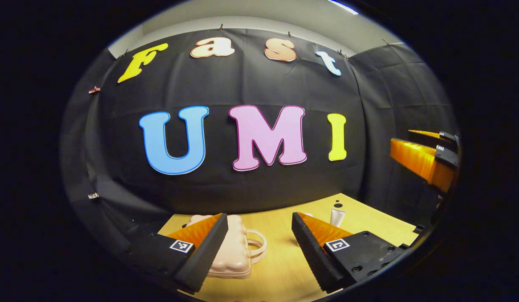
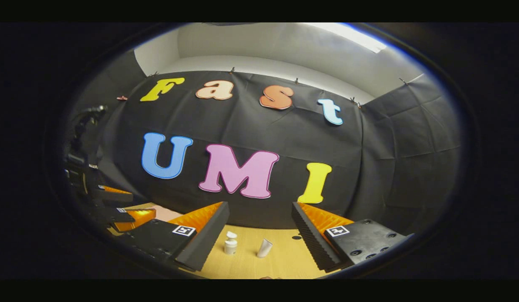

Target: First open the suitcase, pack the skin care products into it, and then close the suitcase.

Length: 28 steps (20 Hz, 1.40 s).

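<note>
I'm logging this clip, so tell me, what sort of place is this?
Probably a small recording booth, not a home: black cloth walls close in a bare wooden table, which carries only a closed pink suitcase and two white skincare containers.

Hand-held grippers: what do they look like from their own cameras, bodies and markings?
Each hand-held gripper, left and right, has two wedge-shaped fingers with ridged inner faces and ribbed outer sides, mounted on black blocks. Each block carries a small square black-and-white marker; the right-side blocks show round screw holes.
</note>
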{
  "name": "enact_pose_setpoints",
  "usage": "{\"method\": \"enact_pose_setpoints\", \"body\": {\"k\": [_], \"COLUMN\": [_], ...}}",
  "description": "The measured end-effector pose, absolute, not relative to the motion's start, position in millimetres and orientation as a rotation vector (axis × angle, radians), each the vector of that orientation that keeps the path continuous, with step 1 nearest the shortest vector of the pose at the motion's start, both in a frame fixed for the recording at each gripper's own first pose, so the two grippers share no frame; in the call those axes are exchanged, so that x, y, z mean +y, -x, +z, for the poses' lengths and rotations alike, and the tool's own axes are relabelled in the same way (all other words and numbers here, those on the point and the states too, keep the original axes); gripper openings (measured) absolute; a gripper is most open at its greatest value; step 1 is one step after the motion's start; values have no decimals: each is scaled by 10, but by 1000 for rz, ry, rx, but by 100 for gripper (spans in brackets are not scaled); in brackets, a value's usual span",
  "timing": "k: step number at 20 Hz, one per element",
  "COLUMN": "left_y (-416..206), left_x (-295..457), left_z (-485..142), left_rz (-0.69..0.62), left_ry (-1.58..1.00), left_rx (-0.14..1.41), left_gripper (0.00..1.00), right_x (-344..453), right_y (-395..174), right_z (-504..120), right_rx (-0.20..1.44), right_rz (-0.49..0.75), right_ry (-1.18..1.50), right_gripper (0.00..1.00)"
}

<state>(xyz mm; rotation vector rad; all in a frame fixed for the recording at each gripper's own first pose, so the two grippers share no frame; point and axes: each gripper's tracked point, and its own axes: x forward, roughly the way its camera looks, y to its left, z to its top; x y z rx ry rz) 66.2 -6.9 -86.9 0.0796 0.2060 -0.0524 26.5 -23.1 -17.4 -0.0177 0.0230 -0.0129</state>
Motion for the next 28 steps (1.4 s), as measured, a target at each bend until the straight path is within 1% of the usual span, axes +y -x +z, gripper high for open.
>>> {"method": "enact_pose_setpoints", "body": {"k": [1,2,4,10,11,12,17,20,21,23,24,25,27,28], "left_y": [-779,-874,-1099,-1734,-1815,-1905,-2168,-2264,-2361,-2396,-2377,-2376,-2447,-2463], "left_x": [-57,-73,-146,-404,-468,-488,-431,-357,-383,-399,-412,-388,-237,-168], "left_z": [-973,-1114,-1369,-2208,-2360,-2537,-3250,-3552,-3603,-3734,-3836,-3918,-3957,-3991], "left_rz": [-50,-52,-70,-111,-123,-122,-70,-57,-68,-74,-65,-45,13,31], "left_ry": [-92,-103,-107,-125,-117,-118,-97,-112,-132,-133,-111,-94,-112,-107], "left_rx": [230,261,328,549,593,638,828,892,892,932,976,1009,1014,1027], "left_gripper": [98,98,99,99,99,99,98,98,98,90,89,88,87,66], "right_x": [-289,-341,-456,-818,-888,-969,-1321,-1418,-1442,-1463,-1458,-1453,-1508,-1539], "right_y": [-295,-325,-394,-717,-796,-868,-1133,-1181,-1188,-1210,-1207,-1218,-1210,-1203], "right_z": [-223,-270,-371,-701,-782,-857,-1130,-1270,-1311,-1374,-1399,-1421,-1448,-1456], "right_rx": [28,35,47,84,94,109,152,181,188,198,203,209,211,212], "right_rz": [-18,-23,-30,-39,-38,-39,-48,-44,-42,-34,-27,-19,-17,-22], "right_ry": [18,22,31,20,26,35,42,44,42,31,25,21,25,25], "right_gripper": [96,94,96,96,94,96,97,97,97,96,96,99,97,96]}}
